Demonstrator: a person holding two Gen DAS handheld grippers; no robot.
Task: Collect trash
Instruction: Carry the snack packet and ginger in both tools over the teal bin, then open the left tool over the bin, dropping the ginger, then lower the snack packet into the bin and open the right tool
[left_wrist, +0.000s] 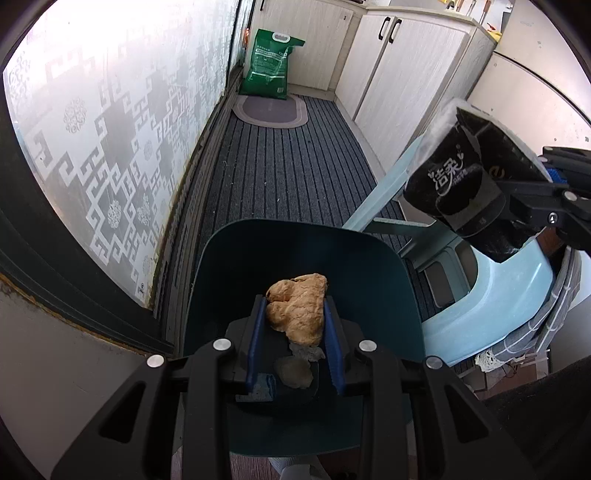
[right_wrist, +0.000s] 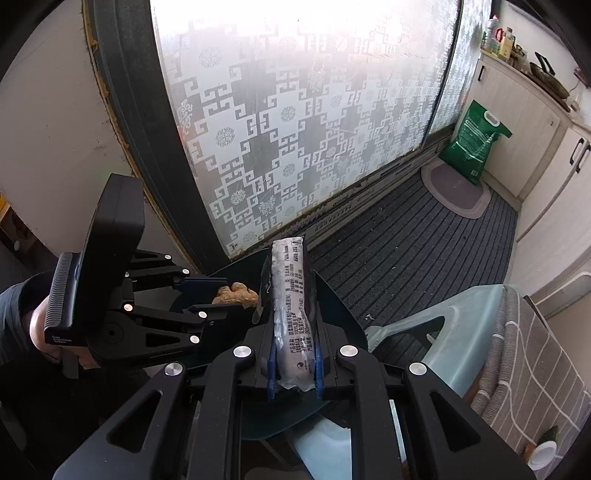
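Trash fills both grippers above the dark teal bin (left_wrist: 229, 266). At lower centre of the left wrist view, the left gripper (left_wrist: 295, 321) clamps a crumpled tan wad (left_wrist: 297, 306) between its blue pads, with two grey scraps showing just below the wad. At the right edge, the right gripper (right_wrist: 293, 354) pinches a black tissue packet (right_wrist: 290, 295), seen end-on in its own view. A pale blue plastic chair (left_wrist: 498, 295) stands beside the bin, and a green bag (left_wrist: 269, 62) leans far off by the cabinets.

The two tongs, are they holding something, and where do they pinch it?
Left tongs pinch a crumpled brown wad by its sides. Right tongs pinch a black tissue pack near its lower end.
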